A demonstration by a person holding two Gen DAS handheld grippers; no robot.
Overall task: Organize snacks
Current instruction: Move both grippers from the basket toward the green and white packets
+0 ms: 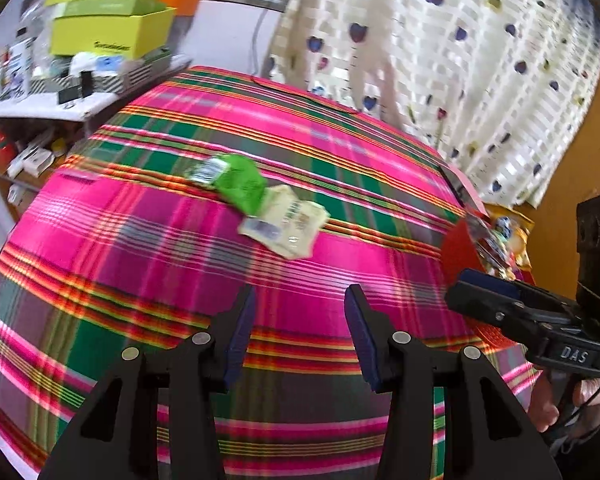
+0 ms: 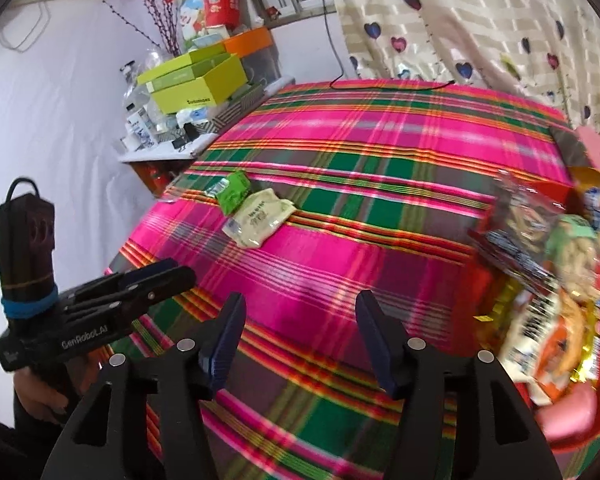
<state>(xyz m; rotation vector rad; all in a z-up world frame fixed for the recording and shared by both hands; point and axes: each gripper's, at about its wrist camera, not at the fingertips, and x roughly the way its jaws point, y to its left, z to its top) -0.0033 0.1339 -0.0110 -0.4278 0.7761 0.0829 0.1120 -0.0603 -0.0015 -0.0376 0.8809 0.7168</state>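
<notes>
A green snack packet (image 1: 240,184) (image 2: 232,192) and a cream snack packet (image 1: 286,220) (image 2: 258,218) lie side by side on the plaid-covered table (image 1: 180,264) (image 2: 380,160). A red container (image 1: 460,252) (image 2: 572,436) at the table's right edge holds several snack packets (image 2: 548,280). My left gripper (image 1: 300,300) is open and empty, hovering above the cloth short of the two packets. My right gripper (image 2: 300,304) is open and empty, left of the red container. Each gripper shows from the side in the other's view, the left (image 2: 168,274) and the right (image 1: 472,280).
A shelf (image 2: 160,156) at the far left carries lime-green boxes (image 1: 108,28) (image 2: 196,84), an orange box and bottles. A heart-patterned curtain (image 1: 460,60) (image 2: 480,32) hangs behind the table. A black cable (image 2: 392,87) lies along the far edge.
</notes>
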